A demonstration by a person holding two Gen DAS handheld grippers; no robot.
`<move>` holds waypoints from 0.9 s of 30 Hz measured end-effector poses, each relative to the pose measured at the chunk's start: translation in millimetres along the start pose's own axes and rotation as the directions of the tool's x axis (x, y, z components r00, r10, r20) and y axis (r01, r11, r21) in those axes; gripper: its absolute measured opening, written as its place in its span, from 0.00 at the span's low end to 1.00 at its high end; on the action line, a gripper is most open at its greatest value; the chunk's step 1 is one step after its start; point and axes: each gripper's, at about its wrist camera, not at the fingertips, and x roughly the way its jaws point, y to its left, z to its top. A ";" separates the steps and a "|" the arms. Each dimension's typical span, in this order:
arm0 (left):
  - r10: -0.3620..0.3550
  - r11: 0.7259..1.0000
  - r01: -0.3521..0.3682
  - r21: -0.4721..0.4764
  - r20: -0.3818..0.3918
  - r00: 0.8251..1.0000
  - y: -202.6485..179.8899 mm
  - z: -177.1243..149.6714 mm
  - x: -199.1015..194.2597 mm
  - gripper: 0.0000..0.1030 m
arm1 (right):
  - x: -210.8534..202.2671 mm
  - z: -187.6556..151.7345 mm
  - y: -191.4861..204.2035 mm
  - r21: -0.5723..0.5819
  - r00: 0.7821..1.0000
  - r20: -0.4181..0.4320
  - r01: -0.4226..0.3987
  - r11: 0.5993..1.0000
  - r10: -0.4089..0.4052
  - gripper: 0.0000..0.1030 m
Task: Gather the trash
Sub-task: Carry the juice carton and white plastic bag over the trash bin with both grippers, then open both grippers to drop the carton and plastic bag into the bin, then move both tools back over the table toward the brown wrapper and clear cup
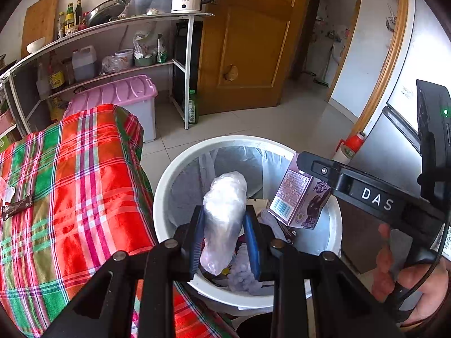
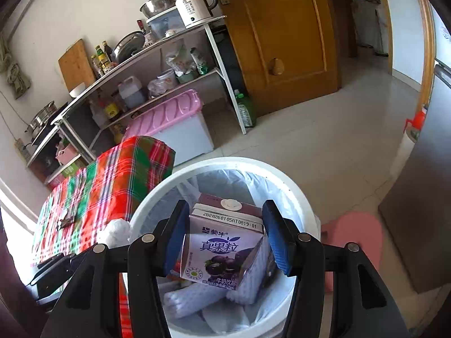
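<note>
My left gripper (image 1: 224, 225) is shut on a crumpled clear plastic bag (image 1: 224, 214) and holds it over the white trash bin (image 1: 169, 180). My right gripper (image 2: 225, 233) is shut on a purple milk drink carton (image 2: 222, 250), also above the bin (image 2: 282, 169). The carton (image 1: 298, 197) and the right gripper's black body (image 1: 366, 194) show in the left wrist view at the bin's right side. The bin has a clear liner and holds white foam wrap (image 2: 197, 295) and other trash. A dark snack wrapper (image 1: 17, 207) lies on the plaid tablecloth (image 1: 70, 183).
The plaid-covered table (image 2: 107, 180) stands left of the bin. A pink-lidded storage box (image 1: 124, 95) and a white shelf rack (image 1: 112, 56) with bottles and a kettle stand behind. A wooden door (image 1: 248, 42) is at the back, a fridge (image 1: 394, 146) right, a pink stool (image 2: 355, 236) beside the bin.
</note>
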 end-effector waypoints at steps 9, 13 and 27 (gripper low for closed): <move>-0.001 1.000 0.001 -0.009 -0.025 1.000 -6.3 0.3 13.7 0.44 | 19.7 -4.4 -19.7 0.013 0.997 -0.051 0.051 0.999 -0.050 0.55; -0.001 1.000 0.000 -0.016 -0.023 1.000 -3.9 0.3 12.8 0.50 | 21.2 -6.1 -24.9 0.035 0.997 -0.050 0.054 0.998 -0.052 0.62; 0.012 0.998 -0.011 -0.061 0.027 1.000 24.5 -4.7 -18.1 0.59 | 9.9 -6.9 -5.6 0.035 0.999 -0.032 0.013 0.999 -0.012 0.63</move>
